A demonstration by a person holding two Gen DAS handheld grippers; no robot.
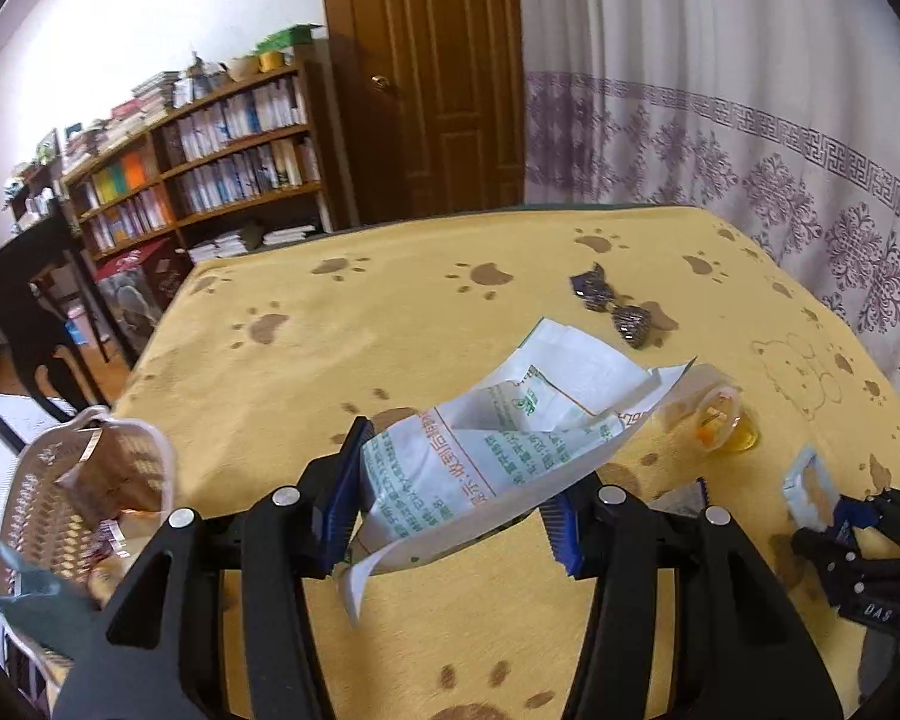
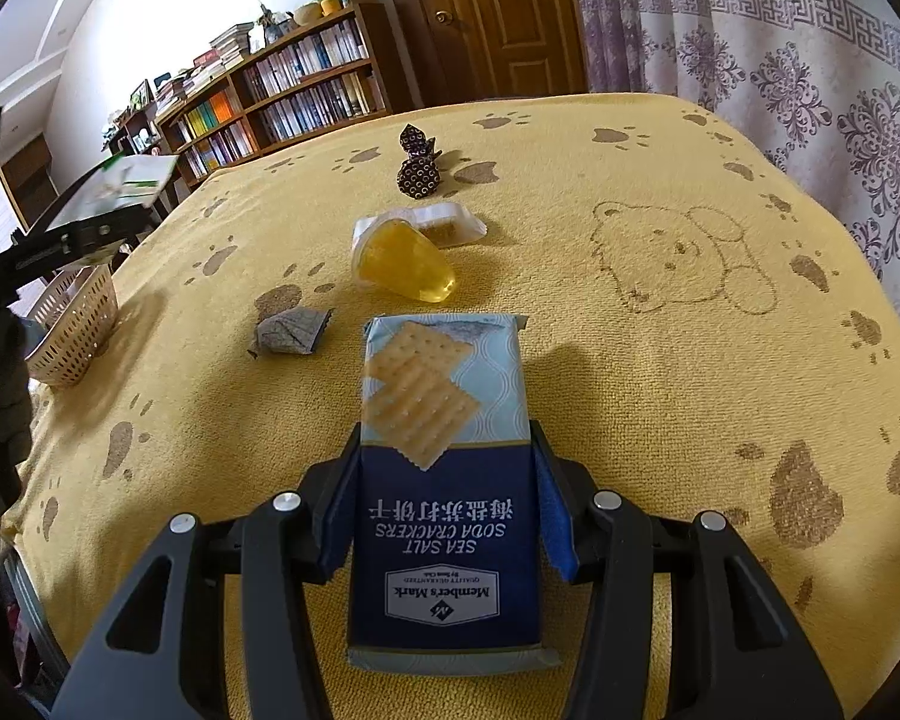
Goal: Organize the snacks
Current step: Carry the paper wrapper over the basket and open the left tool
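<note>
My left gripper (image 1: 456, 498) is shut on a crumpled white snack packet with green print (image 1: 498, 438), held above the yellow paw-print tablecloth (image 1: 390, 312). The right wrist view shows that packet (image 2: 126, 183) raised at the far left, above the perforated basket (image 2: 75, 324). My right gripper (image 2: 444, 468) is shut on a blue-and-white soda cracker pack (image 2: 444, 396); I cannot tell whether the pack touches the cloth. Ahead of it lie a yellow jelly cup (image 2: 402, 258), a grey wrapped snack (image 2: 291, 330), a small white tray pack (image 2: 450, 222) and dark patterned candies (image 2: 417, 171).
The basket (image 1: 36, 516) stands at the table's left edge and holds some wrapped snacks. A curtain (image 1: 750, 120) hangs behind the table on the right. A wooden door (image 1: 438, 72) and a bookshelf (image 1: 210, 156) are beyond the far edge. A dark chair (image 1: 24, 312) stands to the left.
</note>
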